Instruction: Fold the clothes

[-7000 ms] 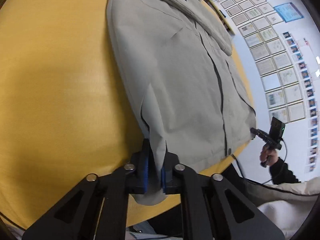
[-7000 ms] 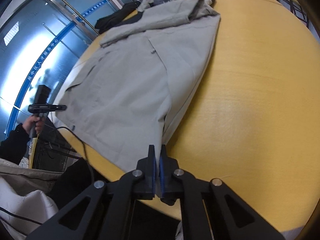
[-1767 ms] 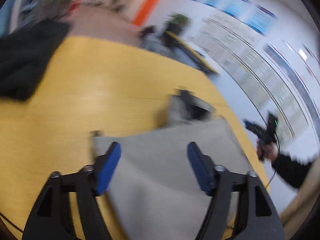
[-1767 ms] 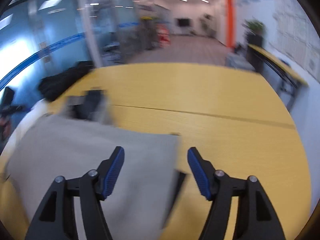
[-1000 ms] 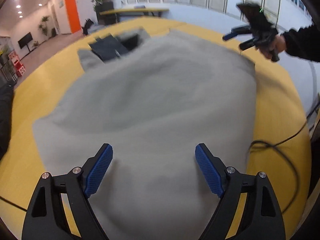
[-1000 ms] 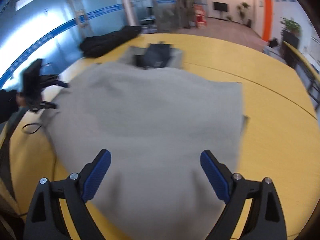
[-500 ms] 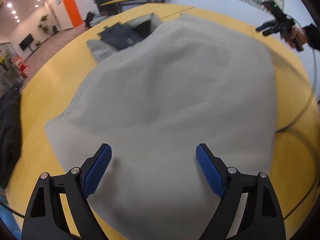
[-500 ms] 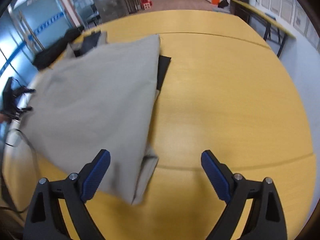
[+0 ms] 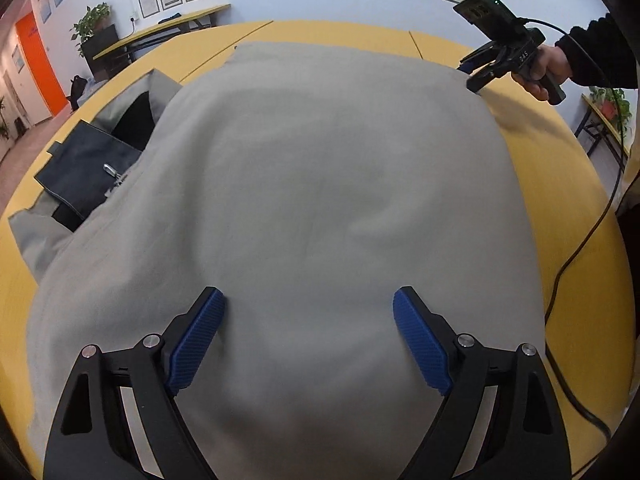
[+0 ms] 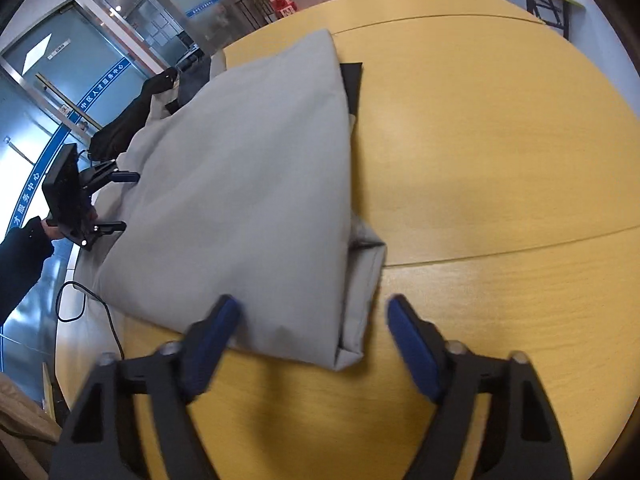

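Since a second ago our right gripper (image 10: 312,332) has swung off the grey jacket (image 10: 248,184) to its folded corner on the yellow desk (image 10: 500,140). Left gripper (image 9: 306,332) hovers over the jacket's middle. Both spread wide, holding nothing.

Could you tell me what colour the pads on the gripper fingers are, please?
Blue, textured pads on black arms; clearest in the left wrist view.

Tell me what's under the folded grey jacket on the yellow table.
Under the grey jacket a dark layer and a grey cuff poke out on the yellow table. Everything further beneath is covered.
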Tool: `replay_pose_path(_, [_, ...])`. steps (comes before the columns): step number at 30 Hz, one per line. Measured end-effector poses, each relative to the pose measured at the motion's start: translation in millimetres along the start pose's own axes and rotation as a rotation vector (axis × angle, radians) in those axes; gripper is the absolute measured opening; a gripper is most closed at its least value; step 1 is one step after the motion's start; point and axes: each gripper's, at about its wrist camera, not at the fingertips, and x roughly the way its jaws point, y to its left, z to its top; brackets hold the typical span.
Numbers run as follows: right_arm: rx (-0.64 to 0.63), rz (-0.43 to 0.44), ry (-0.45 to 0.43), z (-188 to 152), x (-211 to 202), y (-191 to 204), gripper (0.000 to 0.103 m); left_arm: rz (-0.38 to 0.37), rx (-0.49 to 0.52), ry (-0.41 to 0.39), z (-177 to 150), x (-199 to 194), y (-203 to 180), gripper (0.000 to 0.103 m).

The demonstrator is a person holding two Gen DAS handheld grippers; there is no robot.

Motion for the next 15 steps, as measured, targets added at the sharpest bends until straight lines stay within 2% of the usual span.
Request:
replay_pose_path(2, [-0.023, -0.028, -0.004, 1.0, 7.5, 10.0, 0.055, 0.001, 0.000, -0.009, -2.3, 2.1, -0.3, 0.092])
replay_pose_path(3, [0.003, -0.022, -0.005, 2.8, 10.2, 10.1, 0.044, 0.001, -0.006, -0.014, -3.4, 2.4, 0.5, 0.093])
replay_pose_path(4, [0.047, -0.002, -0.004, 5.1, 12.7, 7.8, 0.025, 0.000, -0.012, -0.019, -4.5, 2.6, 1.3, 0.094])
replay_pose_path(7, [0.126, 0.056, -0.060, 2.0, 1.0, 3.1, 0.012, 0.003, -0.023, -0.030, -6.8, 3.0, 2.3, 0.096])
replay_pose_path(15, [0.171, 0.255, -0.295, 24.9, -58.2, 23.8, 0.007, 0.048, -0.080, -0.051, 1.7, 8.5, -2.5, 0.101])
